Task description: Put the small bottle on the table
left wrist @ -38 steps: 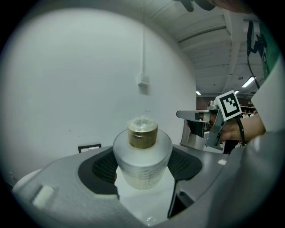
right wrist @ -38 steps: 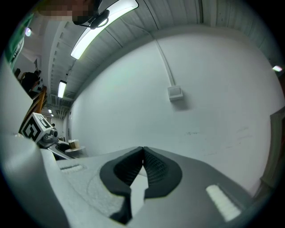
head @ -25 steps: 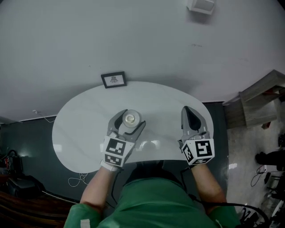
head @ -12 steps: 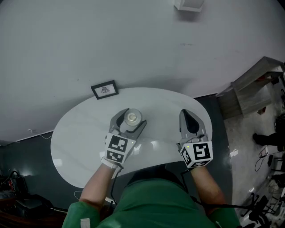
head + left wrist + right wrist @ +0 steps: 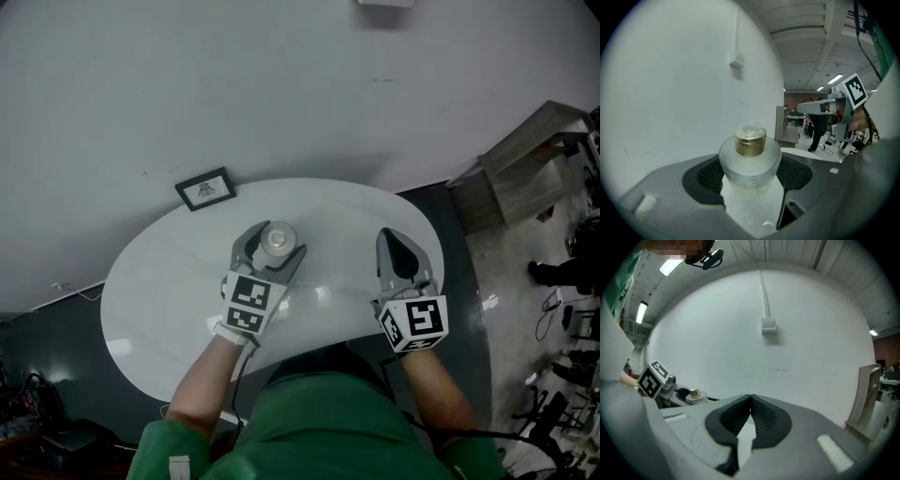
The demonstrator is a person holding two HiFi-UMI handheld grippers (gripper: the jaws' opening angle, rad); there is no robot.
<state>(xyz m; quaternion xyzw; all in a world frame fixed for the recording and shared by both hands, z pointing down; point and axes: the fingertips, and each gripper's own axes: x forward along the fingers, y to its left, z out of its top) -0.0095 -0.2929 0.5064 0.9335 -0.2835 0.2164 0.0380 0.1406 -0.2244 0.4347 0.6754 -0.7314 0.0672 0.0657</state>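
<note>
the left gripper (image 5: 274, 242) has edged slightly forward, jaws pinching the frosted small bottle (image 5: 750, 159) between them above the table (image 5: 169, 281). the right gripper (image 5: 389, 234) beside it is pressed together, empty. releasing before the base rests flat could topple the bottle.

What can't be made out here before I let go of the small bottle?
- Small bottle base: the head view looks straight down on its cap. In the left gripper view the underside blends into the white table, so contact is unclear.
- Framed picture by the wall: its print is too small to read in the head view.
- Table's near edge: in the head view, part of it is covered by the person.
</note>
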